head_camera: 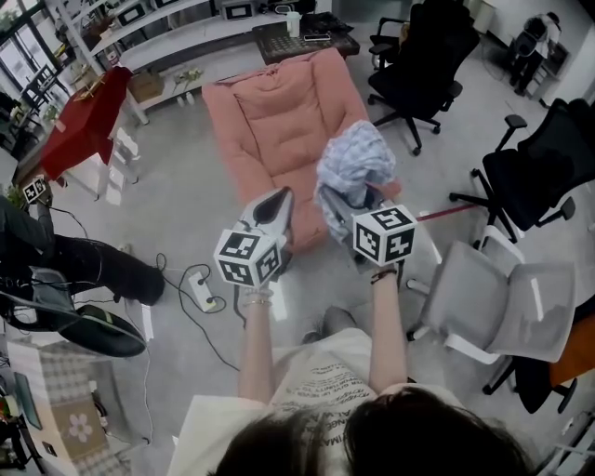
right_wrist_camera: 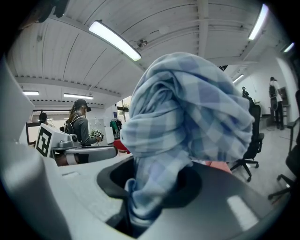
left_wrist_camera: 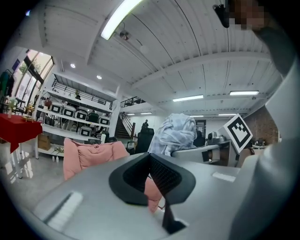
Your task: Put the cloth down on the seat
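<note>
A blue-and-white checked cloth [head_camera: 356,160] is bunched into a ball above the pink armchair's [head_camera: 279,121] right armrest. My right gripper [head_camera: 346,206] is shut on its lower end. In the right gripper view the cloth [right_wrist_camera: 187,117] fills the middle and its tail runs down between the jaws of the right gripper [right_wrist_camera: 152,185]. My left gripper [head_camera: 271,210] hovers over the seat's front edge, shut, with nothing in it. In the left gripper view the left gripper [left_wrist_camera: 150,158] shows its black pads meeting, with the cloth [left_wrist_camera: 177,133] to the right and the armchair [left_wrist_camera: 89,157] behind.
Black office chairs [head_camera: 418,56] [head_camera: 539,172] stand right of the armchair, and a grey chair [head_camera: 502,297] is close at my right. A red-covered table [head_camera: 84,121] is at the left. A power strip with cables [head_camera: 200,288] lies on the floor. White shelves [head_camera: 177,28] line the back.
</note>
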